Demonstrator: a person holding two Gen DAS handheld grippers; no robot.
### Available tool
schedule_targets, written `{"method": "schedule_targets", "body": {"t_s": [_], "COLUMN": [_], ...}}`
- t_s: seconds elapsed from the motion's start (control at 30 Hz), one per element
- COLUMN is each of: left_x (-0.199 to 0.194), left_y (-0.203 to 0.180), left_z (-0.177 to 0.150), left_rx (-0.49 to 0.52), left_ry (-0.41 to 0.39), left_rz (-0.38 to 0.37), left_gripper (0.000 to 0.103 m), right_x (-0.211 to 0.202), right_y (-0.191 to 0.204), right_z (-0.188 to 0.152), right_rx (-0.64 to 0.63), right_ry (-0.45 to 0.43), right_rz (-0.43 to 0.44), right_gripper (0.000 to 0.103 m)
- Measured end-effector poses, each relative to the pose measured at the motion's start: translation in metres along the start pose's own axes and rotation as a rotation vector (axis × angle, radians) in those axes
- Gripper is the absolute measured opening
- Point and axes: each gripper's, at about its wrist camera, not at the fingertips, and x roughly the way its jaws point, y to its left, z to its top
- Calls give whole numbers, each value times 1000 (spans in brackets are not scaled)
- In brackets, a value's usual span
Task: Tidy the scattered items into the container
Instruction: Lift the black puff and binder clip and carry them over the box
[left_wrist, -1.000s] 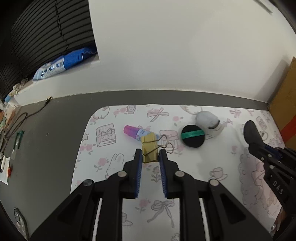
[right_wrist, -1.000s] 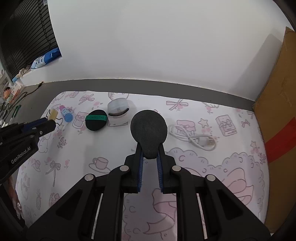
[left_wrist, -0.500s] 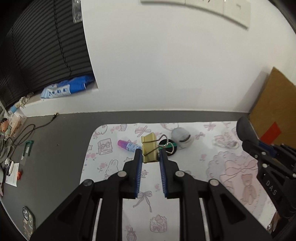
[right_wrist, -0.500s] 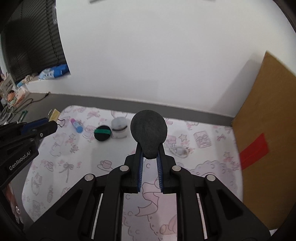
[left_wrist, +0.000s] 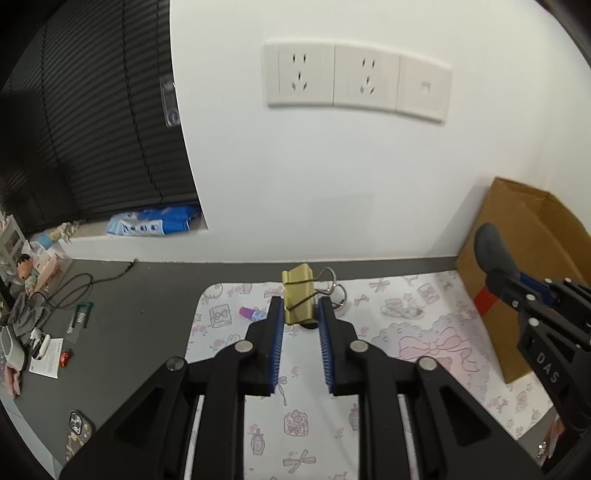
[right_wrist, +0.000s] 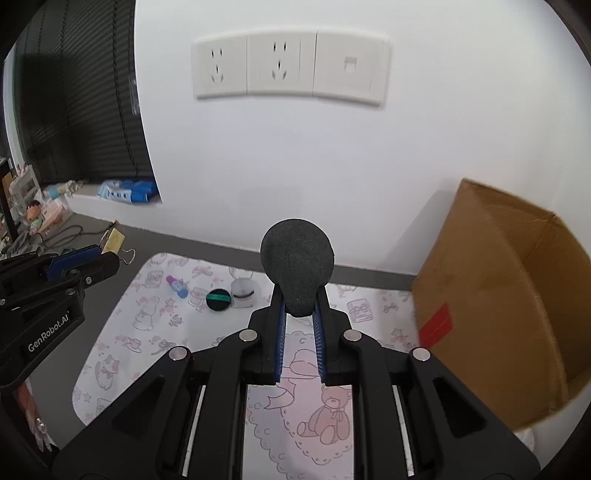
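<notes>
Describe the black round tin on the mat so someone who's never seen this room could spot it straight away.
Find the pink patterned mat below the wall sockets. Near its far edge, the black round tin lies flat between a purple-capped tube and a white jar. A green band across its lid sets it apart.

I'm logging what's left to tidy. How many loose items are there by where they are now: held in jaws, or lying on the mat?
Held in jaws: 2, binder clip, black sponge
On mat: 4, purple tube, black disc, white pot, white cable
Total: 6
</notes>
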Motion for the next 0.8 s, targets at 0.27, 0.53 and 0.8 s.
{"method": "schedule_targets", "body": {"t_s": [0.27,0.53,0.8], "left_x": [-46,-75,-92], "left_y": [-9,-19,-34], "left_z": [7,5,2], "left_rx": [8,17,35], "left_ry": [-60,-94,-109], "left_rz": [-12,-25,-30], "left_gripper": [18,18,18], "right_x": [-52,-91,-114], "right_y": [0,0,-9], "right_z": [4,-1,-7], "right_rx": [-9,-10,-1], "right_ry": [-53,-90,-109], "right_rz": [-10,-22,-36], "right_gripper": [14,14,14]}}
